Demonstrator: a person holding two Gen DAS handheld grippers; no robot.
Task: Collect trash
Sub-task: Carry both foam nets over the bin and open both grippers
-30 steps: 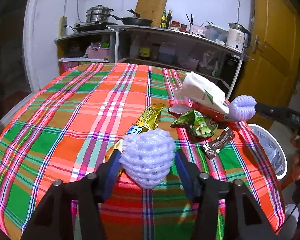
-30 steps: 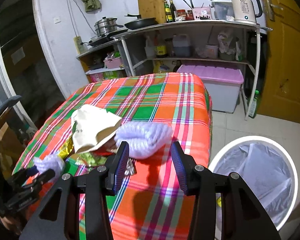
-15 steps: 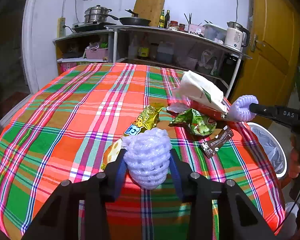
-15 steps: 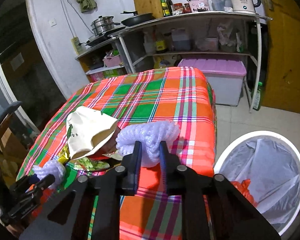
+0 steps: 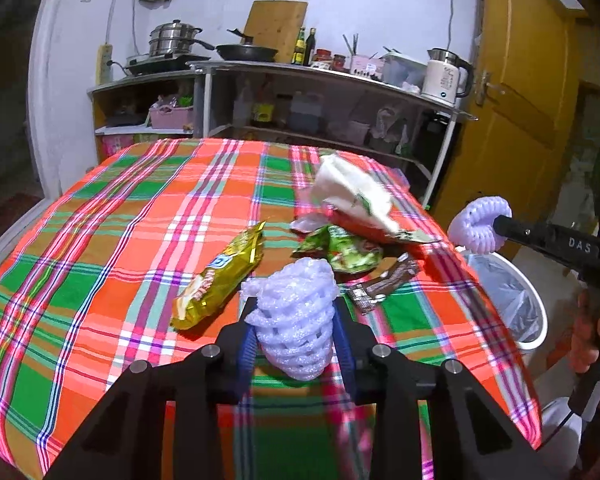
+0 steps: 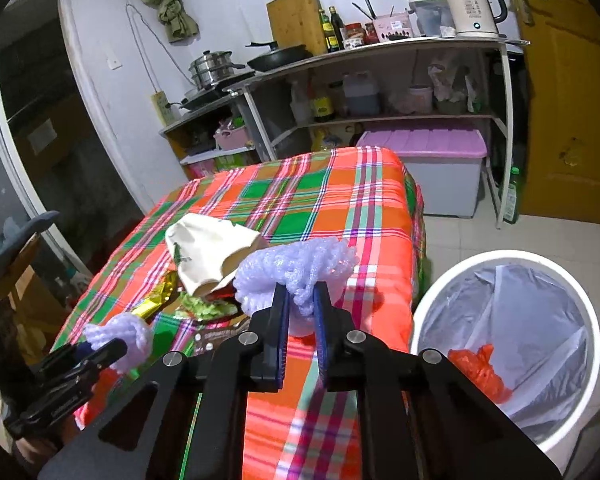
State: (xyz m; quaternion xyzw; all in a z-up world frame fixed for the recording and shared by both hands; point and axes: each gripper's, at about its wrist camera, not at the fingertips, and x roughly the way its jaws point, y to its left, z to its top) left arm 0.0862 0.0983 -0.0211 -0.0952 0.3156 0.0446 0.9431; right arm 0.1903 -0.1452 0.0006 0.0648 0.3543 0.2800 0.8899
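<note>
The plaid tablecloth (image 5: 112,248) filled most of your left view, and the white bin (image 6: 452,292) with its clear liner stood on the floor just off the table's corner, a scrap of orange plastic (image 6: 478,368) lying inside it.

A second ago both your tools were spread wide around their foam; by this moment both had pinched in. Your left gripper (image 5: 294,340) was still closing, its blue pads pressed on either side of a lavender foam fruit net (image 5: 296,320), which bulged up between them where earlier it had sat loose in an open gap. The net looked lifted a little off the cloth, near the table's front edge.

Your right gripper (image 6: 300,312) was also still closing, and its pads stood almost together, clamped on a thin fold of the second foam fruit net (image 6: 296,268). That net had puffed out above the tips and hung over the cloth near the table's edge, close to the bin; in your left view you could see it (image 5: 480,228) at the tool's tip, already out past the table's side.

Left on the cloth were the cream paper bag (image 5: 352,196), the gold snack wrapper (image 5: 220,280), the green wrapper (image 5: 340,248) and the brown chocolate wrapper (image 5: 384,282), all where they lay a second before.
</note>
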